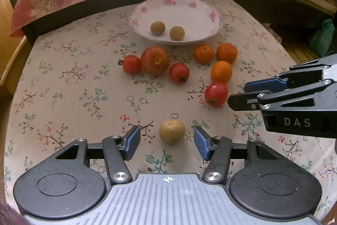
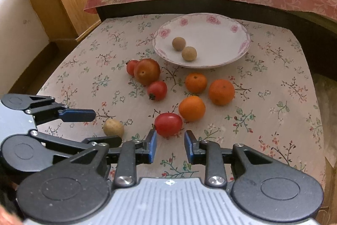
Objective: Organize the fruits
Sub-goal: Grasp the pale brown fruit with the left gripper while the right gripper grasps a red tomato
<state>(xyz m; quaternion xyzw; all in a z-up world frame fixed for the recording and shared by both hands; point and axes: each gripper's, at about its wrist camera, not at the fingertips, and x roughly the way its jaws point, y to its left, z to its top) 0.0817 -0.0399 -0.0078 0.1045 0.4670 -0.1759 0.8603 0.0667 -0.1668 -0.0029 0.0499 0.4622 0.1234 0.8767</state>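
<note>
we line up our left gripper (image 1: 166, 141), jaws spread, around the tan longan (image 1: 171, 131) at 12 o'clock; next we must close gently and carry it to the plate (image 1: 202, 14) with two others. our right gripper (image 2: 170, 146), also spread, faces a glossy red tomato (image 2: 168, 124)

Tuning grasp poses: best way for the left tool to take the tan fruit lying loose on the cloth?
Grip the tan fruit across its middle, one finger on each side. It is round with no stem to use, so any diameter works. It lies apart from the other fruit, already between the open fingers of the left tool, so I'd come straight forward and close. The right tool is open too, facing a red tomato.
</note>
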